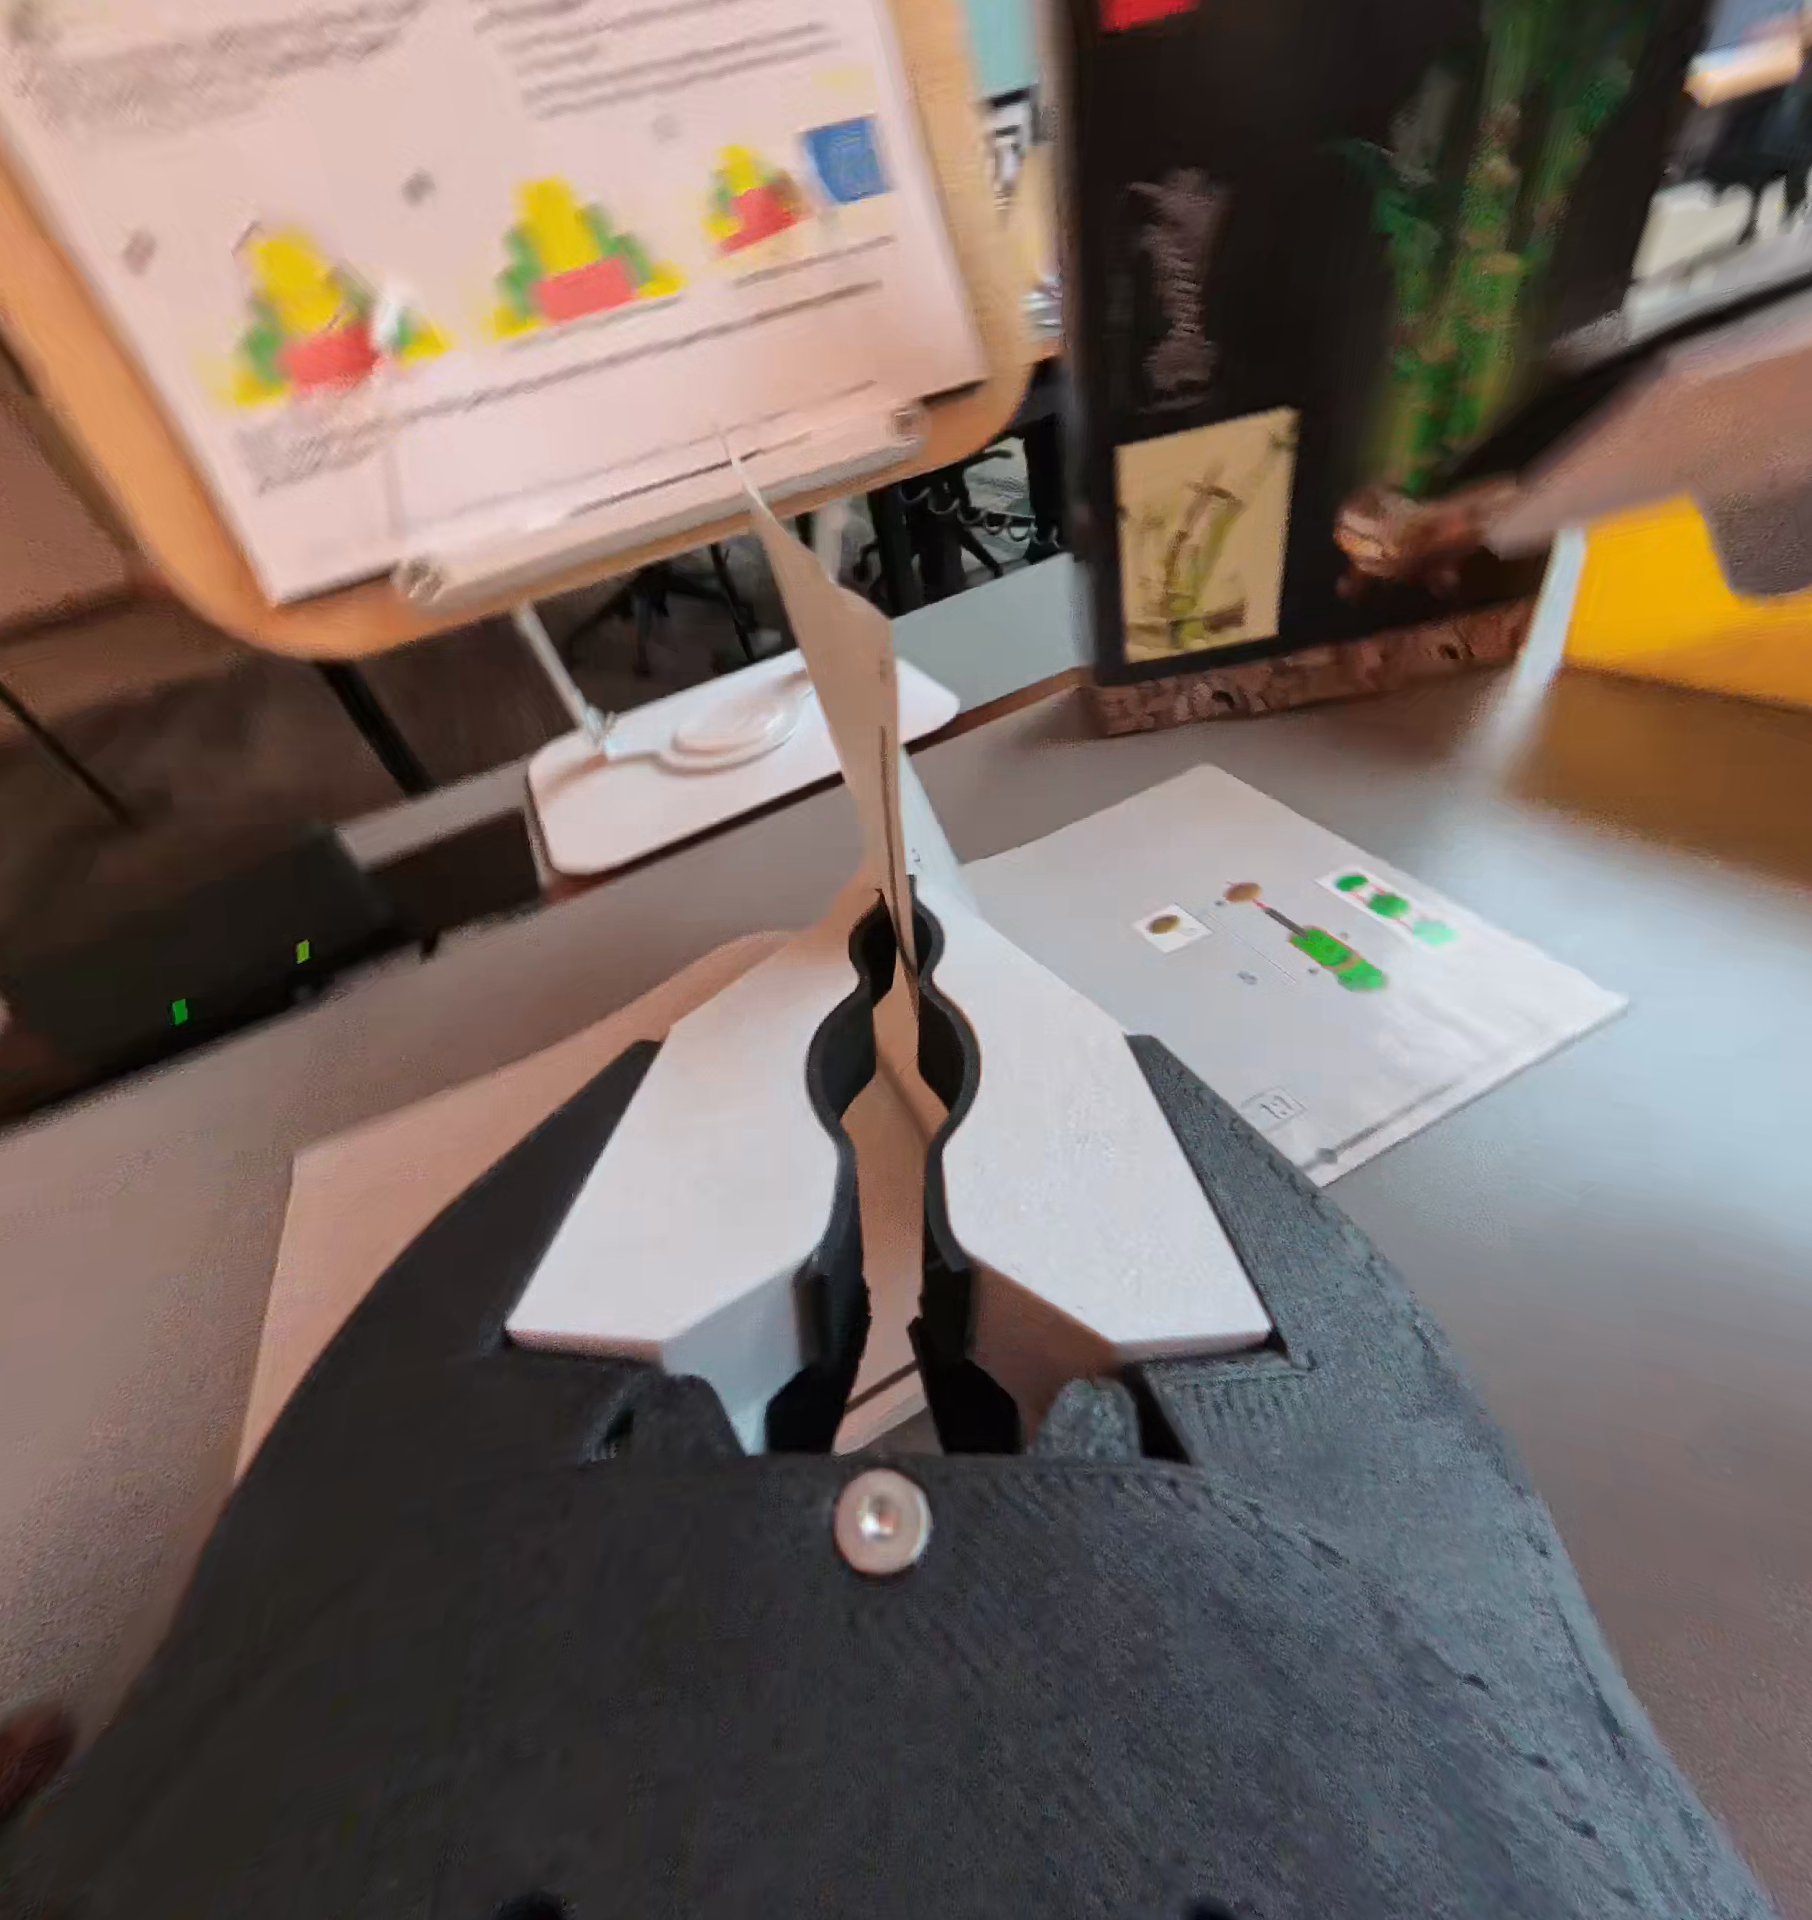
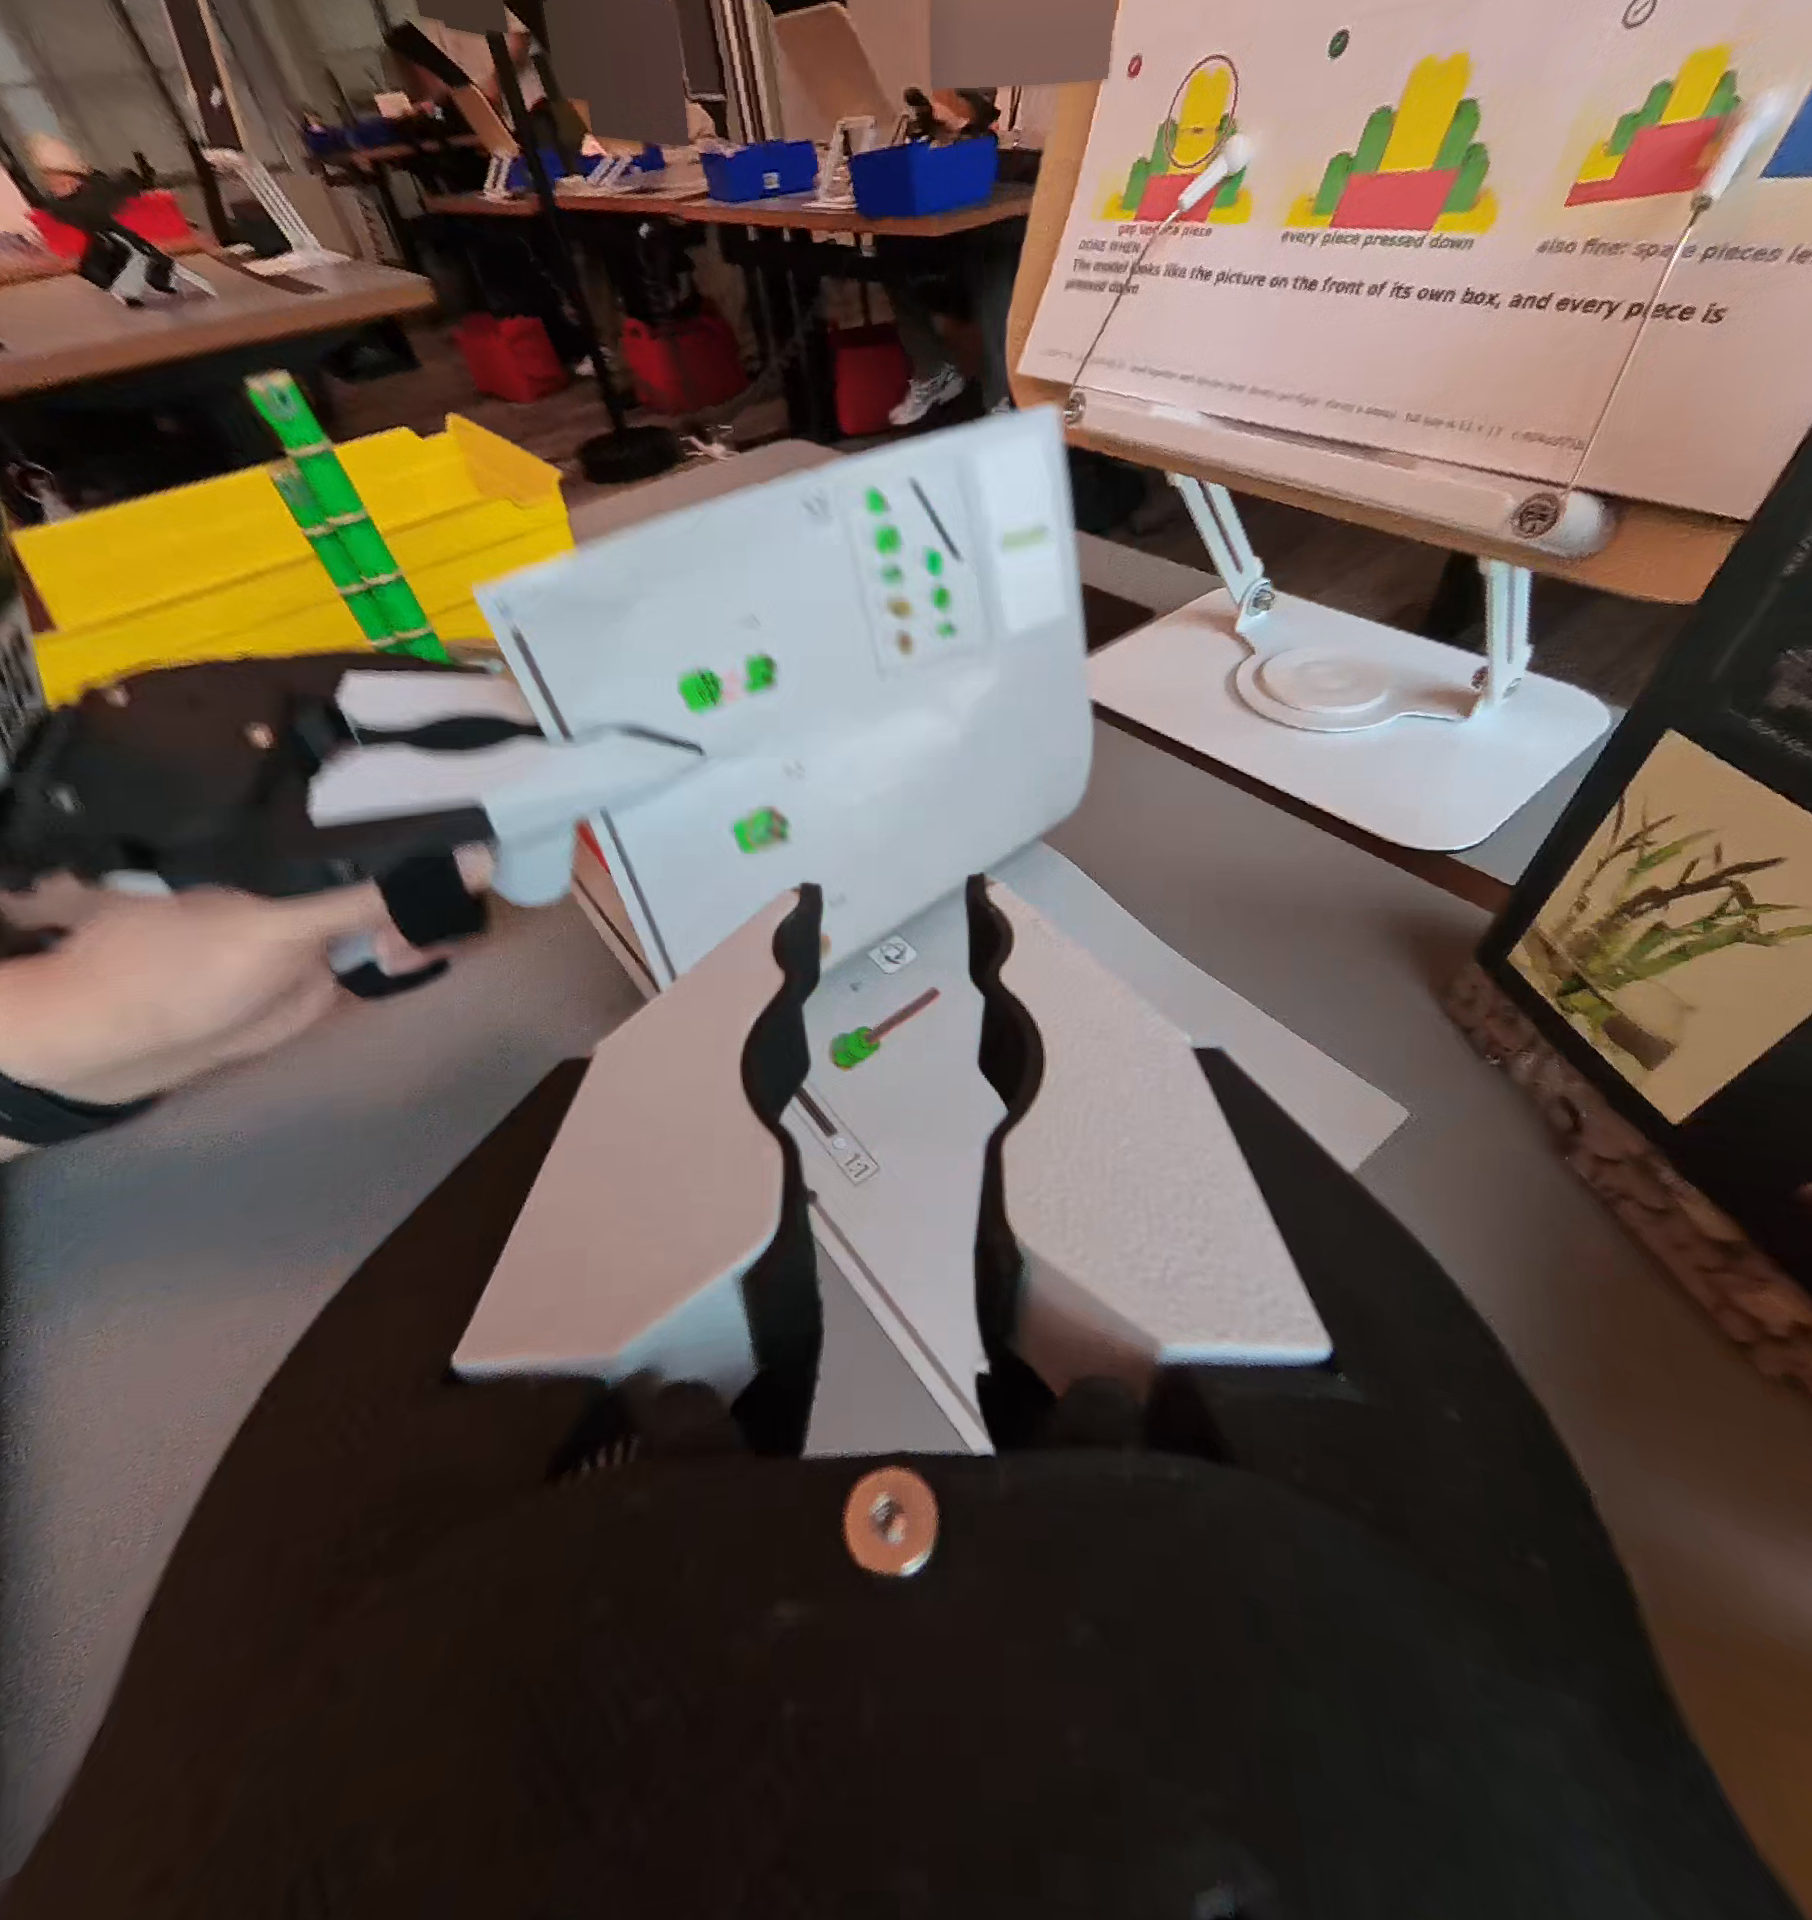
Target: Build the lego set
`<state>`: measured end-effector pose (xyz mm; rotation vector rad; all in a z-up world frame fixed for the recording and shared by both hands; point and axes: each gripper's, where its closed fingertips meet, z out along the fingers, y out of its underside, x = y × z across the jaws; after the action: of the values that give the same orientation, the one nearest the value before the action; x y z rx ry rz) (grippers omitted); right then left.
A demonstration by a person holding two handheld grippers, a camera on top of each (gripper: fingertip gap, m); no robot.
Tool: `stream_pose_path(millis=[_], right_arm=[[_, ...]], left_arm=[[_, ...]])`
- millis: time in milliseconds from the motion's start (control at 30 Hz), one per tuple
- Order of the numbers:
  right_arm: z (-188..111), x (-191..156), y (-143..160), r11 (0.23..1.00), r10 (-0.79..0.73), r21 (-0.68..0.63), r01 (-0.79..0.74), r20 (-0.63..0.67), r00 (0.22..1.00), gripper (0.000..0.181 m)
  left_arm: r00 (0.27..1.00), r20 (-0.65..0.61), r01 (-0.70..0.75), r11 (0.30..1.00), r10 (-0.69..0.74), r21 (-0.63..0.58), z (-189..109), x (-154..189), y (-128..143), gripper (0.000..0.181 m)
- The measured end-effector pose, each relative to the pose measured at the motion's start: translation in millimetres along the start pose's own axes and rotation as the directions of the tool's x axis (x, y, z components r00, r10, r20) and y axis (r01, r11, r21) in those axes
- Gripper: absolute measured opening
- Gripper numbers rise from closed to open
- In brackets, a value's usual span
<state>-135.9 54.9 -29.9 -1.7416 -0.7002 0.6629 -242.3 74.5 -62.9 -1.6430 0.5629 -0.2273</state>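
My left gripper [image 1: 897, 920] is shut on a page of the white instruction booklet [image 1: 845, 665], which it holds upright, edge-on to its camera. The booklet's other page [image 1: 1286, 966] lies flat on the grey table. In the right wrist view the left gripper [image 2: 611, 753] pinches the raised page [image 2: 829, 675] from the left. My right gripper [image 2: 891, 914] is open and empty, its fingers [image 2: 995, 956] hovering over the booklet's flat page [image 2: 891, 1039], just in front of the raised page. A green bamboo-like lego stalk [image 2: 351, 530] stands behind the left gripper.
A yellow bin [image 2: 258, 561] sits at the left behind the stalk. A white stand [image 2: 1338, 707] holds a printed guide sheet [image 2: 1453, 208] at the back. The dark lego box [image 2: 1712, 935] stands at the right. A person's hand [image 2: 154, 987] holds the left gripper. Tip to tip, the grippers are about 12 cm apart.
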Motion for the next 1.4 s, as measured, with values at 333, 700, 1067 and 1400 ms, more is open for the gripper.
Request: stream_pose_path(millis=[333,700,1067,1400], right_arm=[[98,-49,58,0.968,0.031,-0.251,0.012,0.166,0.986,0.017],[161,-64,97,0.895,-0.012,-0.434,0.104,0.208,0.978,0.000],[166,-68,110,0.877,0.028,-0.473,0.084,0.224,0.974,0.000],[163,-64,80,0.892,0.283,-0.423,-0.159,0.247,0.927,0.005]], left_arm=[[0.898,-0.015,0.437,0.895,-0.440,-0.086,-35,-79,46,0.000],[0.938,0.113,0.342,0.930,-0.328,-0.133,-50,-90,59,0.030],[1.000,0.002,-0.024,0.985,0.025,-0.169,-42,-28,55,0.000],[0.990,-0.091,-0.141,0.872,0.112,-0.468,-23,-39,115,0.000]])
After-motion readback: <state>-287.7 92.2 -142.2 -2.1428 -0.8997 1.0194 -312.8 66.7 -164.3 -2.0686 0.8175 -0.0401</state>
